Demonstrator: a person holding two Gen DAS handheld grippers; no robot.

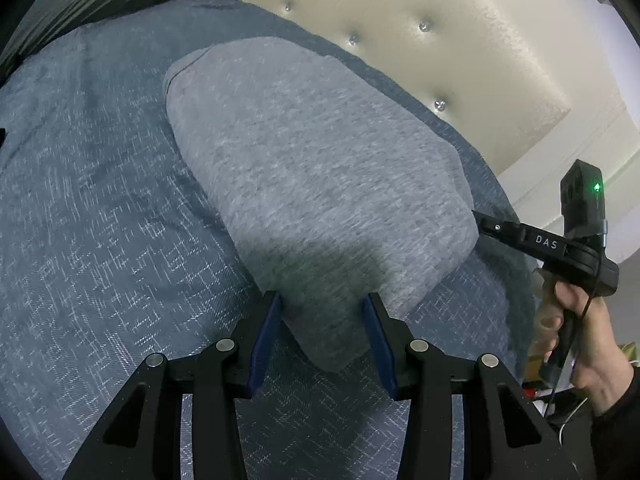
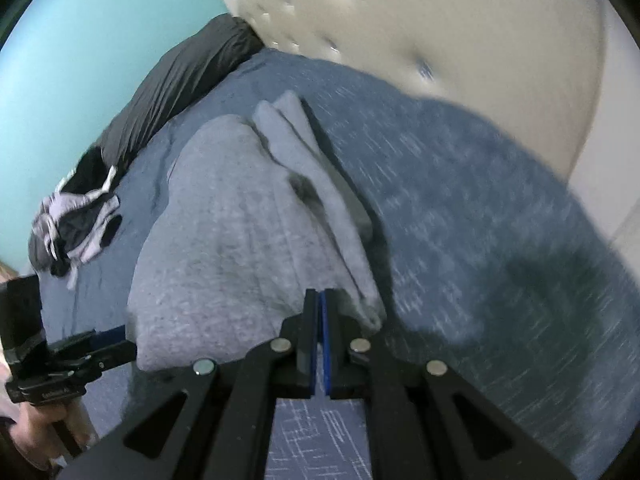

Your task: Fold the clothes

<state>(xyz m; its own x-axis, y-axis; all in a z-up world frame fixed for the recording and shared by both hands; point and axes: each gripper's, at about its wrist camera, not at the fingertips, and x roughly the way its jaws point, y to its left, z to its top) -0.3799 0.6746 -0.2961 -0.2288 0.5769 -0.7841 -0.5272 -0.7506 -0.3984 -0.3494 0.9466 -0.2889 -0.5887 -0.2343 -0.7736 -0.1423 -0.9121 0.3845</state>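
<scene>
Left gripper point(image 1: 322, 334) stands half open with the near corner of the grey garment point(image 1: 304, 184) between its blue pads point(image 1: 264, 344); the pads do not visibly press the cloth, so I judge it released rather than grasping. Right gripper point(image 2: 319, 344) is clenched shut, pads together, with no cloth visible between them; its tip rests at the garment's near right edge.

Location: the garment lies folded into a thick oblong bundle on the bed point(image 1: 80, 200), its long axis running from near to far, toward the padded headboard point(image 1: 460, 60).

Risks, as judged:
- The right-hand layers are loose. In the right wrist view a narrow folded strip point(image 2: 320, 200), possibly a sleeve, lies along that side and partly lifts off the bundle. A push from the shut gripper could slide it out and undo the fold.
- If the left gripper closes on the corner alone, it may take only the top layer and peel the stack open when lifted.
- The bed cover is soft and could ruck under a dragged bundle.

Materials and shapes: the garment is a heathered grey knit, soft and matte, with rounded fold edges. The bed cover is a blue weave flecked with white. The headboard is cream, tufted, with shiny studs. A dark pillow point(image 2: 180, 84) lies far left, and a crumpled black-and-white garment point(image 2: 76, 228) sits well apart at the left.
</scene>
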